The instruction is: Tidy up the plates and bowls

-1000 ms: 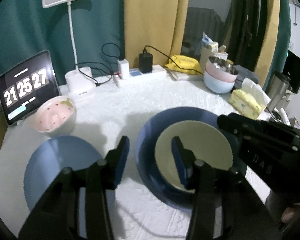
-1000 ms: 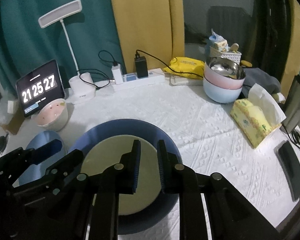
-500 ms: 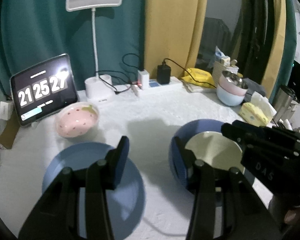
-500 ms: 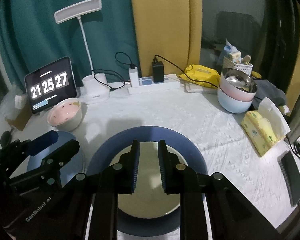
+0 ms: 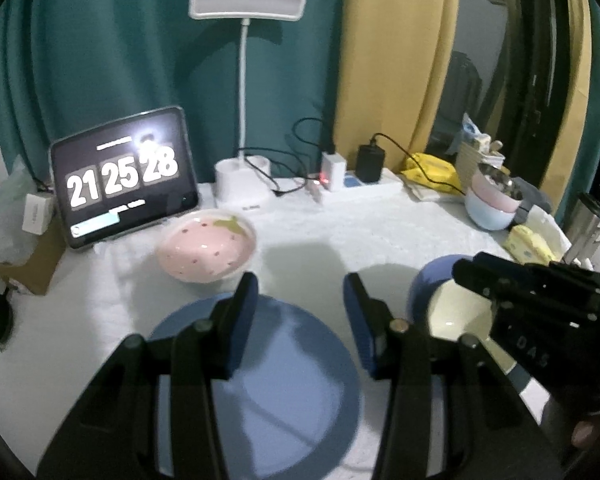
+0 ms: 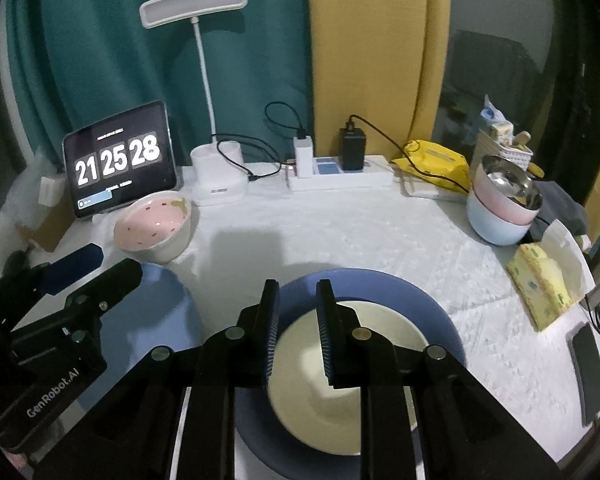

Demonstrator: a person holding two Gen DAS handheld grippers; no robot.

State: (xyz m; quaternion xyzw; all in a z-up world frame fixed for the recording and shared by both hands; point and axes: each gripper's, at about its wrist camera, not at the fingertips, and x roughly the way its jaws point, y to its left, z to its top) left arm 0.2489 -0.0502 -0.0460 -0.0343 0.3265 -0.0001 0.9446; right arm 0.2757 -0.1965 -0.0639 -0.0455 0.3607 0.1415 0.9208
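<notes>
Hovering with fingers spread wide, the left gripper (image 5: pixel 300 312) has the flat round blue plate (image 5: pixel 260 380) at six o'clock (nearest arm); the right gripper (image 6: pixel 297 320), narrowly parted, holds nothing over the cream plate (image 6: pixel 352 376).

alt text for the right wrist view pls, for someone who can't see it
The right gripper, fingers slightly apart and holding nothing, hovers over a cream plate nested in a large blue plate on a white tablecloth. The left gripper hovers over a second blue plate near a pink strawberry bowl.
</notes>
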